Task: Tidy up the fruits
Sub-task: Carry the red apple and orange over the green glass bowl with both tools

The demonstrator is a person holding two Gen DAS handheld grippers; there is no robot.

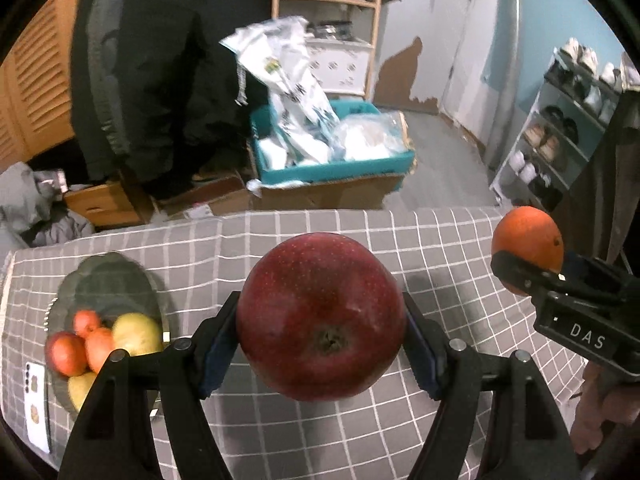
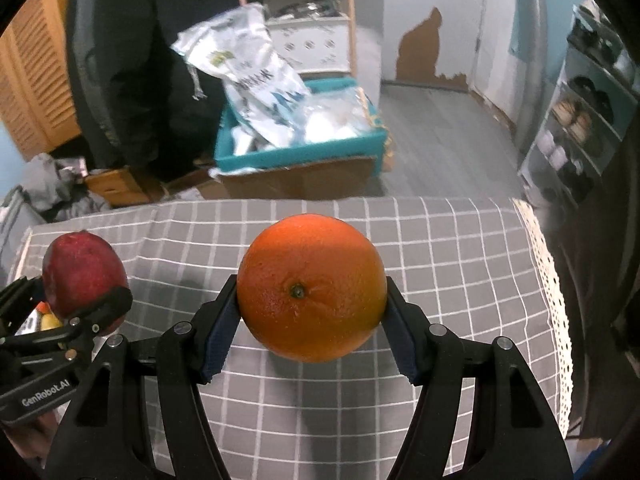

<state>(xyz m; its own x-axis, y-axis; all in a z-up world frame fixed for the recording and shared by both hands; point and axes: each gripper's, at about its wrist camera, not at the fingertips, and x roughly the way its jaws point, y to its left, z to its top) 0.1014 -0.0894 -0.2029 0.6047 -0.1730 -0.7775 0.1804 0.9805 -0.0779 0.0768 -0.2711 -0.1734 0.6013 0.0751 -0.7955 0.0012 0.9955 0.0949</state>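
A large red apple [image 1: 320, 316] hangs above the grey checked tablecloth [image 1: 432, 248], with my left gripper [image 1: 320, 340] shut on its two sides. My right gripper [image 2: 312, 320] is shut on an orange [image 2: 312, 286], stem end facing the camera, also lifted off the cloth. The left wrist view shows the orange [image 1: 528, 240] and right gripper at the far right. In the right wrist view the apple [image 2: 82, 274] shows at the far left. A grey glass bowl [image 1: 108, 280] at the left of the table holds several fruits, orange-red and yellow ones [image 1: 136, 334].
A white phone-like card [image 1: 34, 400] lies by the bowl at the left edge. The table's far edge drops to a floor with a teal box of bags [image 1: 332, 152], cardboard boxes and a shoe rack [image 1: 560, 132]. A lace trim [image 2: 548, 280] marks the table's right edge.
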